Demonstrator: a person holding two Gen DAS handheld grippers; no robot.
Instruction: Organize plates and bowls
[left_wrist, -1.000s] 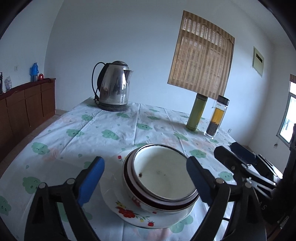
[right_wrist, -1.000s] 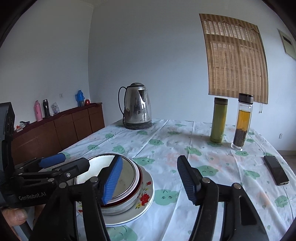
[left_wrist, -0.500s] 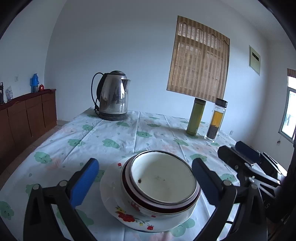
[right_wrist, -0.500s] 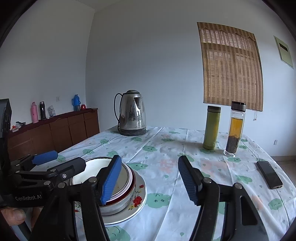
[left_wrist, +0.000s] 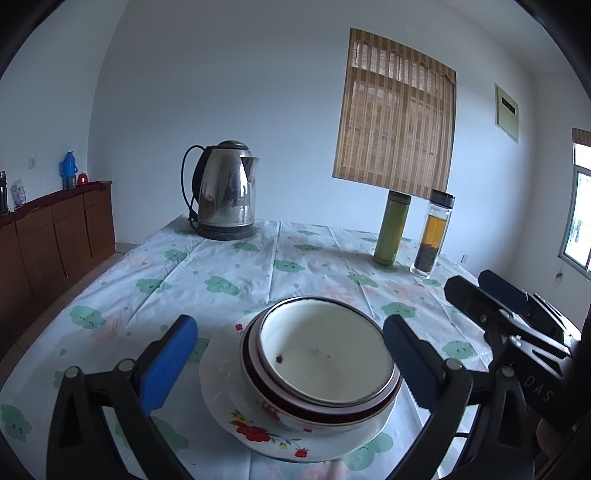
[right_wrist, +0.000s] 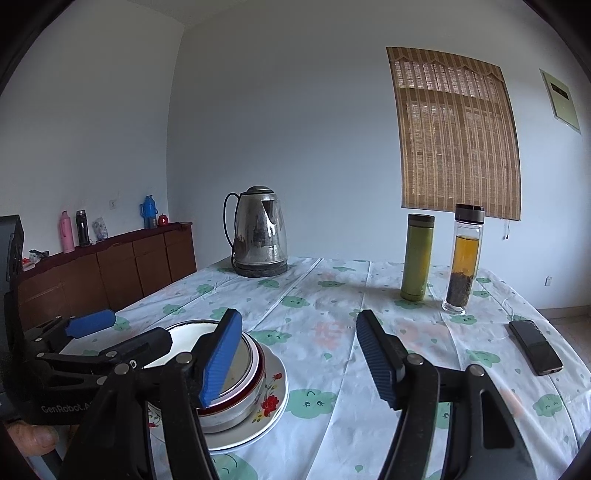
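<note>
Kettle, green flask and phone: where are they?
Kettle (left_wrist: 227, 195), left wrist view, on its steel body.
Green flask (right_wrist: 417, 258), right wrist view, mid-body.
Phone (right_wrist: 535, 347), right wrist view, on its dark screen.

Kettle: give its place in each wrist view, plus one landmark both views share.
Left wrist: kettle stands left of centre, at the table's far edge.
Right wrist: kettle stands left of centre, beyond the bowl.
Shared landmark: green flask, right of the kettle in both.
</note>
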